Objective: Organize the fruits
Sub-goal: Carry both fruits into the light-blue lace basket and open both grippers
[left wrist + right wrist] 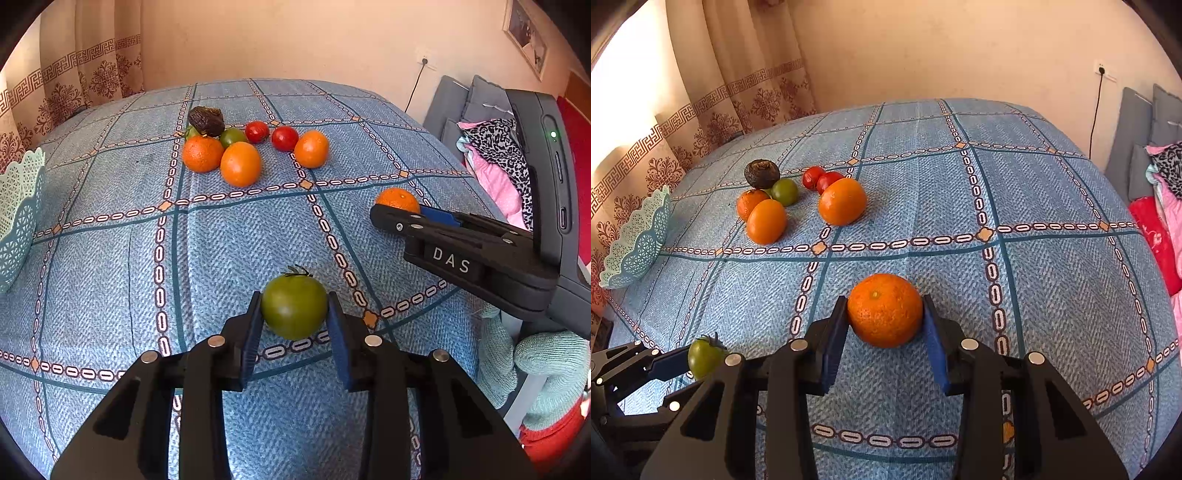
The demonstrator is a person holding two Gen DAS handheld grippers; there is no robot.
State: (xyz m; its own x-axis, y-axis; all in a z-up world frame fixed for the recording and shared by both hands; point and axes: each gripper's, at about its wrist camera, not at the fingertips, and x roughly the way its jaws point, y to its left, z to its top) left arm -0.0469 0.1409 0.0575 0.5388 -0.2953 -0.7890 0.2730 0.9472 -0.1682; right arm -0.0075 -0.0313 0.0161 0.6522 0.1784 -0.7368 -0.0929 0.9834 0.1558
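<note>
Blue tablecloth [1052, 266]: left hand-held gripper [294, 314] pinches green tomato [294, 306], right hand-held gripper [885, 319] pinches orange [884, 310]; fruit pile [798, 201] beyond.

a green tomato [294, 307] with a dark stem sits pinched between blue pads, and a dimpled orange mandarin [885, 310] likewise. farther back lies a cluster of three oranges [241, 164], two red tomatoes [284, 138], a green tomato and a dark wrinkled fruit [206, 120]; a pale mesh basket [18, 218] stands at the left.

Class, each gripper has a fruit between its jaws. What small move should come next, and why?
Probably lift the left gripper with its green tomato and carry it left toward the mint basket: the jaws already press both sides, and the basket's visible part looks empty. The right gripper holds a mandarin.
</note>
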